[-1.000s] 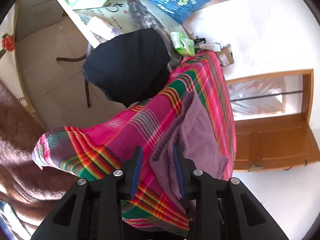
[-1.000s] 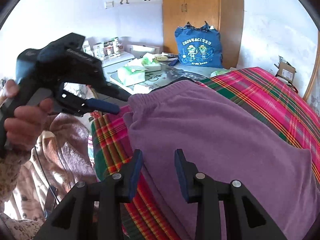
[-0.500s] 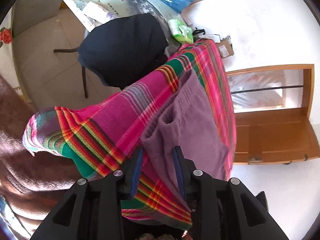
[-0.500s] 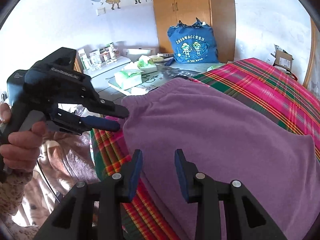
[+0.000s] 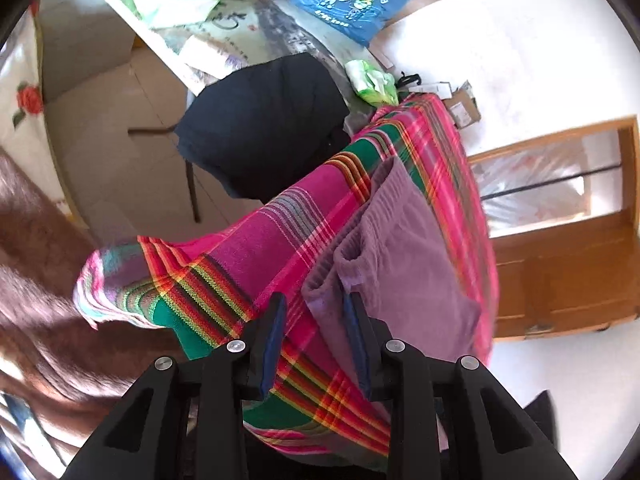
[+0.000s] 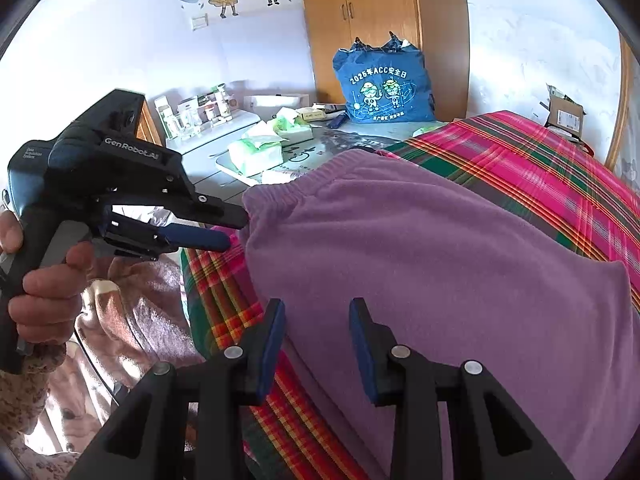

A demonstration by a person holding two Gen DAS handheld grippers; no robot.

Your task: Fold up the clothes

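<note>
My left gripper (image 6: 236, 230) and right gripper (image 6: 316, 344), both jaws apart (nothing clamped), sit at the near edge of the purple trousers (image 6: 440, 264), which run lengthwise away over the plaid-covered bed (image 6: 540, 168); left is nearer the waistband corner.

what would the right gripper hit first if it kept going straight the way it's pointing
Most likely the purple garment: the right gripper points down at its near edge, jaws open above it. The plaid cloth lies just left; depth is unclear.

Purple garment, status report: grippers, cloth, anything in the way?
Left gripper open, tips at the purple garment waistband corner. Right gripper open over its near edge. Garment flat on plaid cloth, unfolded. Nothing blocking.
</note>
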